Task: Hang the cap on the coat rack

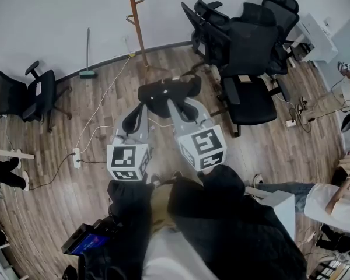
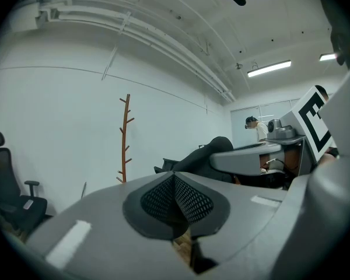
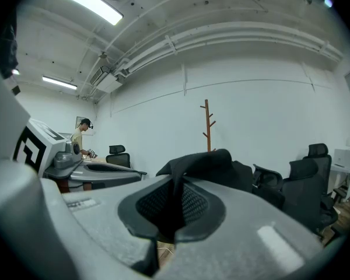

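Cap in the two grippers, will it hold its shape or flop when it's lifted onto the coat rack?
Probably floppy: the cap sags and folds between the left gripper and the right gripper. Likely light, since thin pinches of fabric carry it. Its cloth looks matte, so it should not slip easily.

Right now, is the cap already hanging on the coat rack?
No, the cap is pinched in the right claw, out over the floor and short of the coat rack.

Wood plank floor (image 1: 52,133) meets a plain white wall (image 1: 46,22); black office chairs (image 1: 251,39) cluster at right, a lone chair (image 1: 20,95) at left; strip lights (image 2: 269,69) overhead
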Tool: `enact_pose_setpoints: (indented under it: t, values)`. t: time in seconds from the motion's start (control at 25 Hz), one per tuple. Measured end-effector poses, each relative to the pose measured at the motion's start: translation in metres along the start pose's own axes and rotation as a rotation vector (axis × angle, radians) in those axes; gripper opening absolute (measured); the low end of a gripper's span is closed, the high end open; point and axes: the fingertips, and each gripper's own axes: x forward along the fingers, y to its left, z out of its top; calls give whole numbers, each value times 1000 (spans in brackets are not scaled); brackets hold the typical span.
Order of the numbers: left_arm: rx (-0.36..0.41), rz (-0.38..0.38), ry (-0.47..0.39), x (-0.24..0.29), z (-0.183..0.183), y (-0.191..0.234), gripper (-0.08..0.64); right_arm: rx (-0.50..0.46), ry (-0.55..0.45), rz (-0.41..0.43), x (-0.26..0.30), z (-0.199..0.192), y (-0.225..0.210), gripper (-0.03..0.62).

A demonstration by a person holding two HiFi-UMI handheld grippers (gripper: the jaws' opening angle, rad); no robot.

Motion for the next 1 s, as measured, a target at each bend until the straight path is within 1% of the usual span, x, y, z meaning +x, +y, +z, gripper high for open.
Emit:
enact_pose_setpoints:
  t: [0.24,0.4,0.56,0.72,0.84,1.0]
  values:
    - [-17,7,17,13,-4,-4,-8,6,3,10,3,-5,-10,5]
    - [-31,12,23,6,-20,4,-8,1,13,15,6,-20,1,5]
    - [-36,17,43,4,-33,7,-8,22,28,18,9,-33,2,5]
    - [-37,25,52,-5,-33,1,-8,36,34,28,-1,-35,8,5]
    - [-36,25,46,3,-33,7,-6,36,30,24,8,-35,3,5]
    - [-33,28,19,10,-28,18,-6,20,12,14,15,-31,2,5]
